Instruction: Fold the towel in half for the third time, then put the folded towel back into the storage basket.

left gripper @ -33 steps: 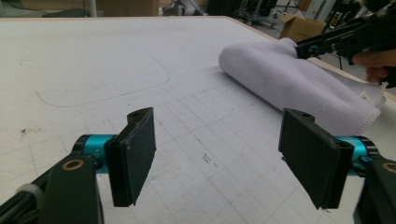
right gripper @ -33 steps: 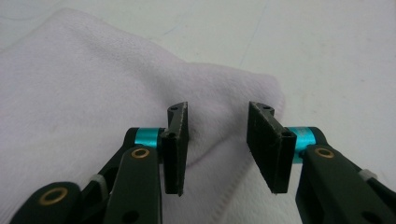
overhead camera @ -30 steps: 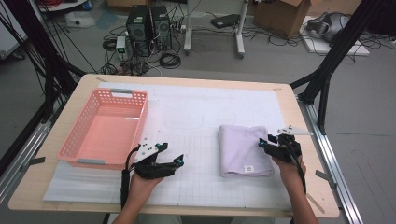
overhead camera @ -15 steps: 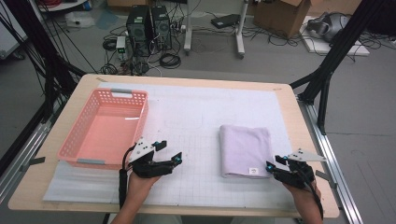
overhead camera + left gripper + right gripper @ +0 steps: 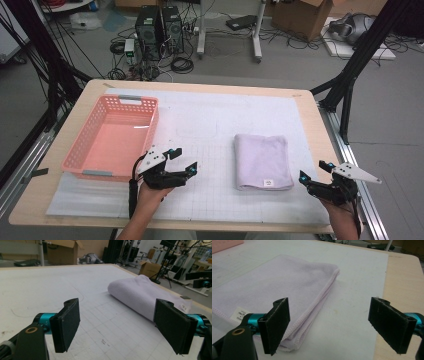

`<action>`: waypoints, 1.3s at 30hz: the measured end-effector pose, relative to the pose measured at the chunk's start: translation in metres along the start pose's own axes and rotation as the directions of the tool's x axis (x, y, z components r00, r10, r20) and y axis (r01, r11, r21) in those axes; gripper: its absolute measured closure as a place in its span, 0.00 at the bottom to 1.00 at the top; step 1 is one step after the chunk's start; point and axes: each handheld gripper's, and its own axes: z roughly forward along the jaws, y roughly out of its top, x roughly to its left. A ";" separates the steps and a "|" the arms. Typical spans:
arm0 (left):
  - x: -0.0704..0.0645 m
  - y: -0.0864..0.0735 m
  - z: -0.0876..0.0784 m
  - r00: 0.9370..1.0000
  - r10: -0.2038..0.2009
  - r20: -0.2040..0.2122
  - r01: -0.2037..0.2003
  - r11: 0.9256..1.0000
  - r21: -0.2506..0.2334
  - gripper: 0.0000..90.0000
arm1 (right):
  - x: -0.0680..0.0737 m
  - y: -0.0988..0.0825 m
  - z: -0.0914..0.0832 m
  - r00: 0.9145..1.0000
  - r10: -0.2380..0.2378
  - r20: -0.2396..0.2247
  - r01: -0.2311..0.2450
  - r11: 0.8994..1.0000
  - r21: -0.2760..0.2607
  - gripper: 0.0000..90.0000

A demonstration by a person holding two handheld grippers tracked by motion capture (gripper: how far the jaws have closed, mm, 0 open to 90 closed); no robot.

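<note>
Towel (image 5: 263, 161), folded and lilac, is lying flat on the table (image 5: 310, 115), just left of our right claw (image 5: 315, 174), not touching it. We are finding that claw's jaws wide apart, having just been opening, gripping nothing. Our left claw (image 5: 186, 161) is standing open and empty, well apart from the towel, beside the pink basket (image 5: 111, 141).

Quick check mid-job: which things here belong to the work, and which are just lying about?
In the job:
- folded lilac cloth towel, lying flat on the white gridded mat
- right gripper, jaws just opened, nothing between them
- left gripper, open
- likely the pink plastic mesh basket

Lying about:
- black computer towers on the floor
- cardboard box
</note>
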 end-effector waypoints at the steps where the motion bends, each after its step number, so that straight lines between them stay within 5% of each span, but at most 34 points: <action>1: 0.000 0.000 0.000 1.000 -0.005 -0.004 0.005 1.000 0.009 0.26 | 0.001 0.000 0.001 1.000 -0.005 -0.001 0.005 1.000 -0.001 0.18; 5: 0.000 -0.002 0.001 1.000 -0.030 0.003 0.030 0.999 0.041 0.25 | 0.002 -0.001 0.004 1.000 -0.021 -0.009 0.021 1.000 0.009 0.18; 11: 0.000 -0.003 0.002 0.999 -0.043 0.004 0.043 0.999 0.026 0.24 | 0.000 -0.001 0.003 1.000 -0.022 -0.004 0.022 1.000 0.016 0.18; 22: 0.000 0.001 0.016 0.999 -0.042 0.019 0.040 0.997 0.071 0.26 | 0.001 -0.002 0.006 1.000 -0.019 -0.014 0.020 0.999 0.042 0.18; 32: -0.019 0.008 0.056 0.995 -0.041 0.090 0.031 0.993 0.117 0.35 | 0.000 -0.003 0.006 1.000 -0.016 -0.023 0.017 0.999 0.043 0.18; 39: -0.031 0.016 0.103 0.991 -0.057 0.122 0.032 0.979 0.200 0.40 | 0.002 -0.001 0.011 0.999 -0.013 -0.043 0.015 0.999 0.039 0.19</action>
